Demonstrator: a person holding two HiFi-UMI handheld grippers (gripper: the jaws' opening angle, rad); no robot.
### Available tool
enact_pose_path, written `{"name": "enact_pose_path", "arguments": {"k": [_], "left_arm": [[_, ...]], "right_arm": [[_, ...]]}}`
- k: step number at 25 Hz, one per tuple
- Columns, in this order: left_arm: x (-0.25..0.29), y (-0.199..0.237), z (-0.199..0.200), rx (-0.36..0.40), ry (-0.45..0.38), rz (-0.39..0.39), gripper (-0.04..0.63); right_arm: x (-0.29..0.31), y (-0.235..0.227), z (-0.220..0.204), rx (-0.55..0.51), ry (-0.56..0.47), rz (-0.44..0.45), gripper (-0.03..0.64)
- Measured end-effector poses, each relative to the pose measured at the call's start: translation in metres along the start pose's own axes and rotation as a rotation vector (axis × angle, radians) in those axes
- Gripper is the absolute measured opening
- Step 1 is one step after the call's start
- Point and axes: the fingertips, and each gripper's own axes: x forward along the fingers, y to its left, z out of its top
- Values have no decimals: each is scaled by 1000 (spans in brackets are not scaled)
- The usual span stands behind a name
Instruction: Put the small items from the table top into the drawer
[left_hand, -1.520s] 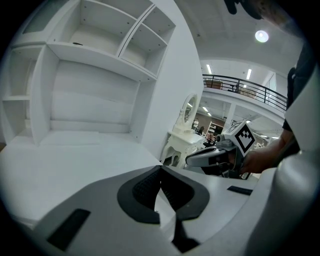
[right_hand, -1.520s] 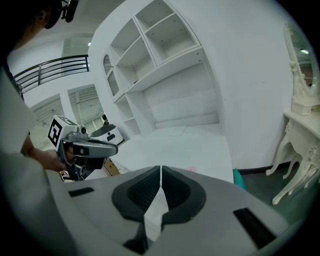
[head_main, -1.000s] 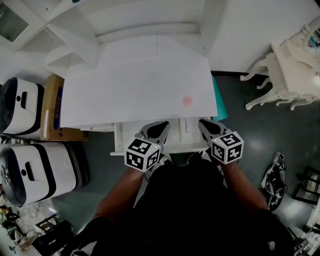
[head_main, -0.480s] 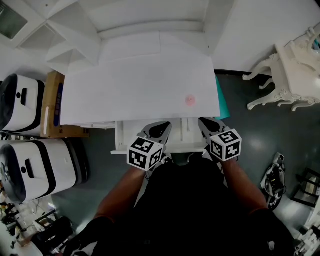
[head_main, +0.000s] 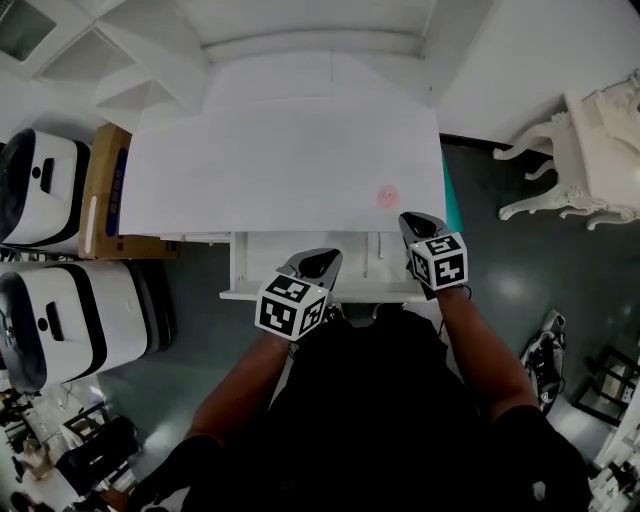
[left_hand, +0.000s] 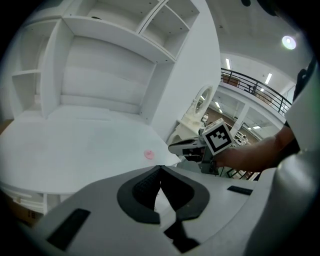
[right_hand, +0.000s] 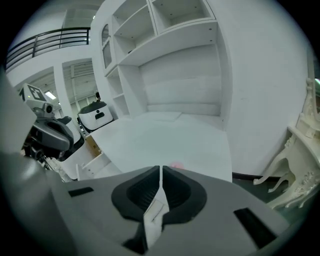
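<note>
A small round pink item (head_main: 387, 196) lies on the white desk top (head_main: 280, 160), near its front right corner. Below the desk's front edge an open white drawer (head_main: 250, 272) sticks out. My right gripper (head_main: 415, 222) is shut with nothing in it, its tips at the desk edge just right of the pink item (right_hand: 176, 165). My left gripper (head_main: 316, 260) hangs shut and empty over the drawer. In the left gripper view the pink item (left_hand: 148, 154) lies ahead and the right gripper (left_hand: 200, 148) reaches in beside it. The left gripper (right_hand: 50, 136) shows in the right gripper view.
White shelves (head_main: 150, 60) rise at the back of the desk. On the floor at the left stand two white machines (head_main: 45, 200) (head_main: 60, 335) and a cardboard box (head_main: 105, 205). An ornate white table (head_main: 590, 150) stands at the right.
My right gripper has moved forward, from over the drawer to the desk edge beside the pink item. The left gripper has stayed over the drawer.
</note>
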Motion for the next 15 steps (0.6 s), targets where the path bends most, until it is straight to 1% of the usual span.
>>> {"name": "enact_pose_path", "arguments": {"k": [6,11,14,15], "left_arm": [[-7,9,-3,-23,-8,33,3],[-11,14,-6,-42,-14,58,4],[-13,16,-6,-47,-17,67,3],[-14,17,-6,-49,-17,72,4]], "right_arm": [[32,-11,1,-82,46,-8,34],[59,-19,-4,-161,120,-26,37],[76,-23,-8,-178,161,-33,91],[81,-24,-10,-182,172,-32,97]]}}
